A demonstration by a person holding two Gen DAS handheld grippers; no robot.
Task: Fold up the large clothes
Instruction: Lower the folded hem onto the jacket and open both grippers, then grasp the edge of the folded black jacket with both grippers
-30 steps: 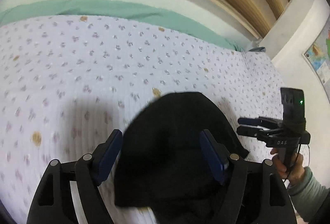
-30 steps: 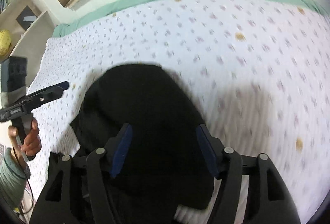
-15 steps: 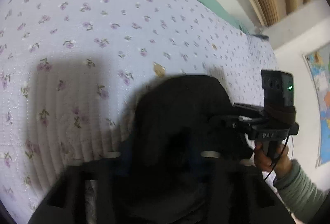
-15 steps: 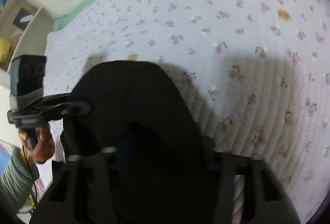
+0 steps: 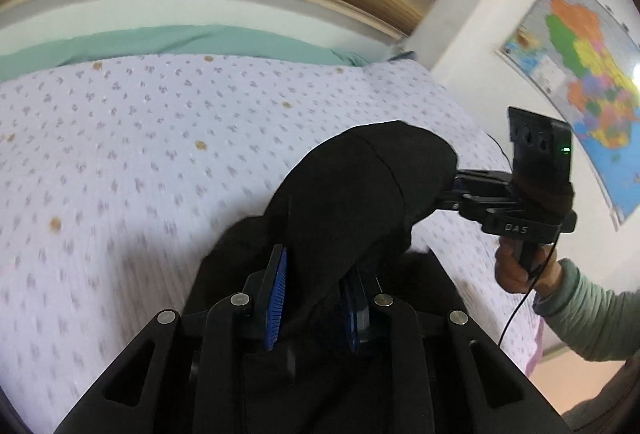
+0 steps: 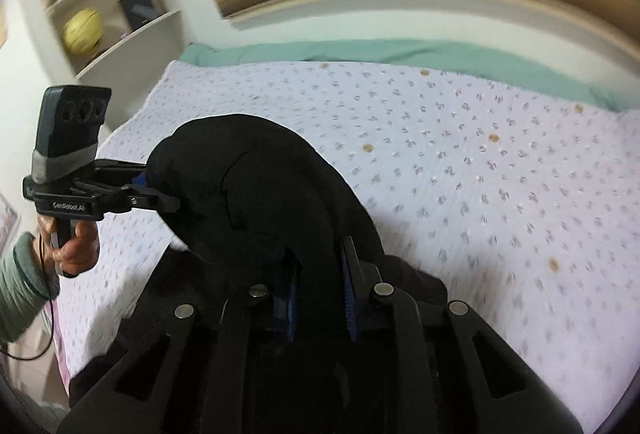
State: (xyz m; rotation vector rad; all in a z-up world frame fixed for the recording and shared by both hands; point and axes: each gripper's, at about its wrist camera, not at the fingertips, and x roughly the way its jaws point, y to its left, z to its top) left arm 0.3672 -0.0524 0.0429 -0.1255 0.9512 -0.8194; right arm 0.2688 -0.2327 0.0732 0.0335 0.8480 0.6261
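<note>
A black garment (image 5: 360,190) hangs bunched between both grippers above the bed; it also shows in the right wrist view (image 6: 260,190). My left gripper (image 5: 314,298) is shut on the black cloth, its blue pads pressed against a fold. My right gripper (image 6: 320,298) is shut on another fold of the same garment. Each gripper shows in the other's view, the right one (image 5: 456,194) and the left one (image 6: 160,194), with tips buried in the cloth. The garment's lower part drapes over the gripper bodies and is hidden.
The bed carries a white quilt with small purple flowers (image 5: 160,154) and a green sheet (image 5: 180,42) along the far edge. A wall map (image 5: 580,46) hangs at right. A white shelf (image 6: 120,14) with a yellow ball stands left of the bed.
Both grippers went from open above the garment to shut on it. They have lifted the cloth off the quilt, and both views have tilted up toward the wall.
</note>
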